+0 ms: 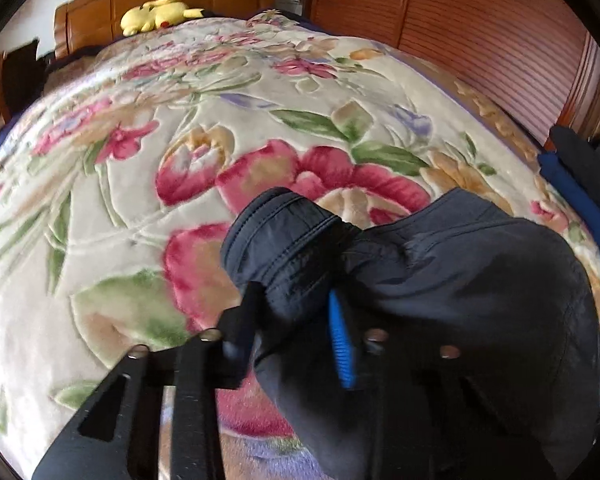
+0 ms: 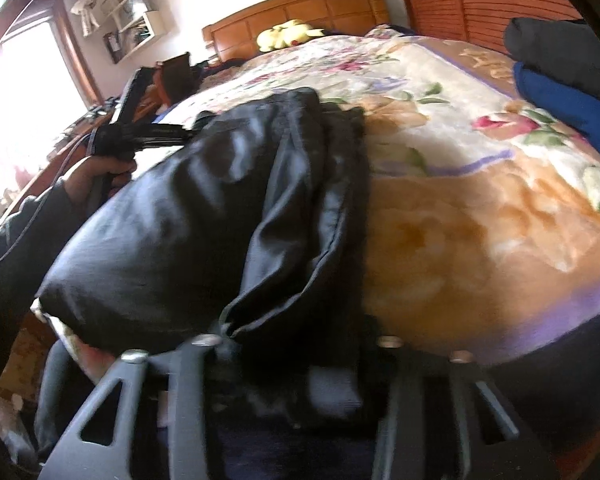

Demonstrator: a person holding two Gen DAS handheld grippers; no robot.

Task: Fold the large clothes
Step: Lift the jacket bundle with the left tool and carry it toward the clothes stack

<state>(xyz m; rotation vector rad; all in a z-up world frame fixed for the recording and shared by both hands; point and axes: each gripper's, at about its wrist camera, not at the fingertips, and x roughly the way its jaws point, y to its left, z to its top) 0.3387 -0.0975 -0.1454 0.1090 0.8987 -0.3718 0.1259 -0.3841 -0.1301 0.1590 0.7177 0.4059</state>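
Note:
A large dark navy garment (image 1: 440, 272) lies bunched on the floral blanket (image 1: 180, 160) of the bed. My left gripper (image 1: 296, 320) is shut on a stitched edge of it, cloth pinched between the black finger and the blue pad (image 1: 342, 344). In the right wrist view the same garment (image 2: 220, 208) stretches from the near edge toward the left hand-held gripper (image 2: 140, 136). My right gripper (image 2: 296, 356) has the garment's edge bunched between its fingers, which the cloth mostly hides.
Folded dark and blue clothes (image 2: 560, 80) are stacked at the bed's right edge. A yellow plush toy (image 1: 156, 14) lies by the wooden headboard (image 2: 300, 4). Slatted wardrobe doors (image 1: 460, 32) stand to the right. A window and shelf are at the left.

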